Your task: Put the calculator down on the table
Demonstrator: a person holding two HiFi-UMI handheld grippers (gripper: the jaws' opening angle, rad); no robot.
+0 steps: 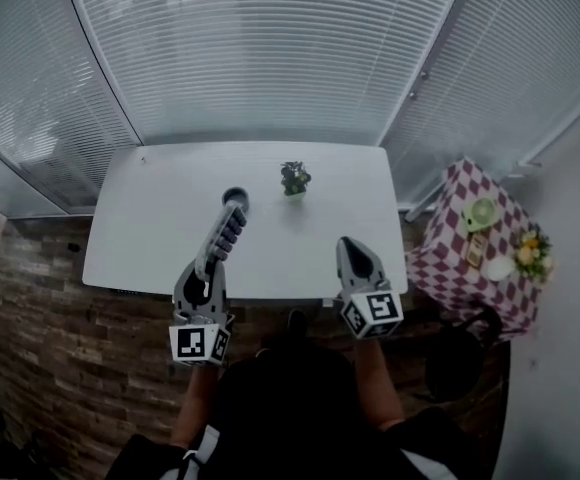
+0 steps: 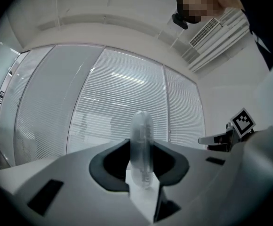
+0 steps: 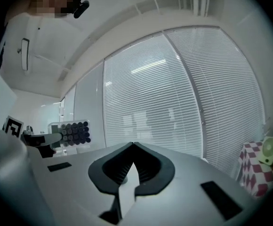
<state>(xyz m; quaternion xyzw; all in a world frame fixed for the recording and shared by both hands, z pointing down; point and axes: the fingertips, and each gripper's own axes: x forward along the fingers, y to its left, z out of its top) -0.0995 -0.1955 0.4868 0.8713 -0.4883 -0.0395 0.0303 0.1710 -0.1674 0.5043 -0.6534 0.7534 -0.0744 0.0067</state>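
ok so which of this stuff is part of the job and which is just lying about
Job:
- calculator, clamped in the left tool
- white table, where it goes

Lying about:
- small potted plant
- dark round object on the table
- checkered side table
- right tool, shut and empty

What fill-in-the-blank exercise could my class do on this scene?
1. The gripper holding the calculator is the person's ____ one.
2. The right gripper has its jaws shut on ____.
3. A small potted ____ stands on the white table.
4. The cloth on the side table has a ____ pattern.
Missing words: left; nothing; plant; checkered.
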